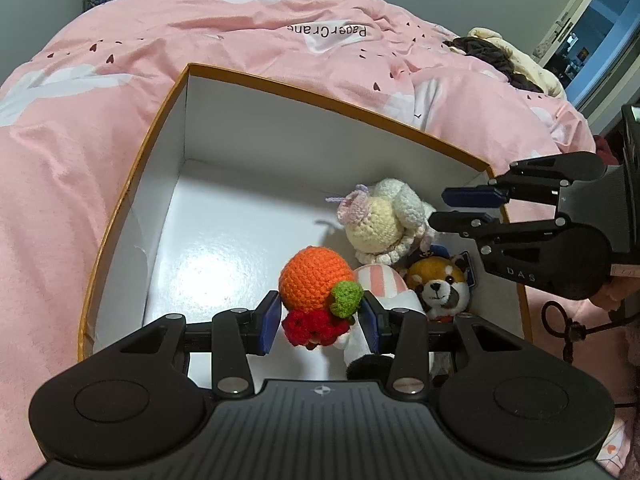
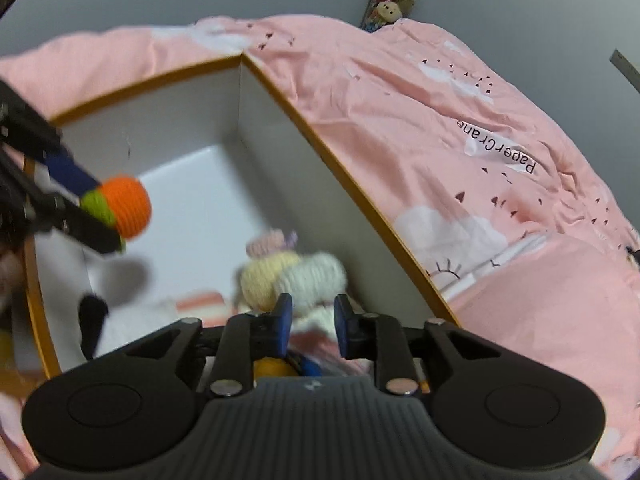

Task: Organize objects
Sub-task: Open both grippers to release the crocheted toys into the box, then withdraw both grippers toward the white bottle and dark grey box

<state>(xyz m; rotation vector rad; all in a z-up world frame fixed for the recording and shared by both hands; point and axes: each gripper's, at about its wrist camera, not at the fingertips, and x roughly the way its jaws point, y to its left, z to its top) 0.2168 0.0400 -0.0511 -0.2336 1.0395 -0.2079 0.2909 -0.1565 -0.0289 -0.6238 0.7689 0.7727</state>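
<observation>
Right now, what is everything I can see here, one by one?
Box: one, white inside with orange rim, on the bed.
Orange crochet toy: one, orange with green and red parts, between the left gripper's pads over the box.
Cream crochet doll: one, cream and white with pink bow, in the box's right corner.
Striped plush: one, pink and white, in the box beside the doll.
Fox plush: one, orange-brown and white, by the box's right wall.
Quilt: one, pink with white clouds, covering the bed.
Dark clothes: a pile, far right on the bed.
Left gripper: black, blue pads, shut on the toy.
Right gripper: black, blue pads, nothing held, above the doll.
</observation>
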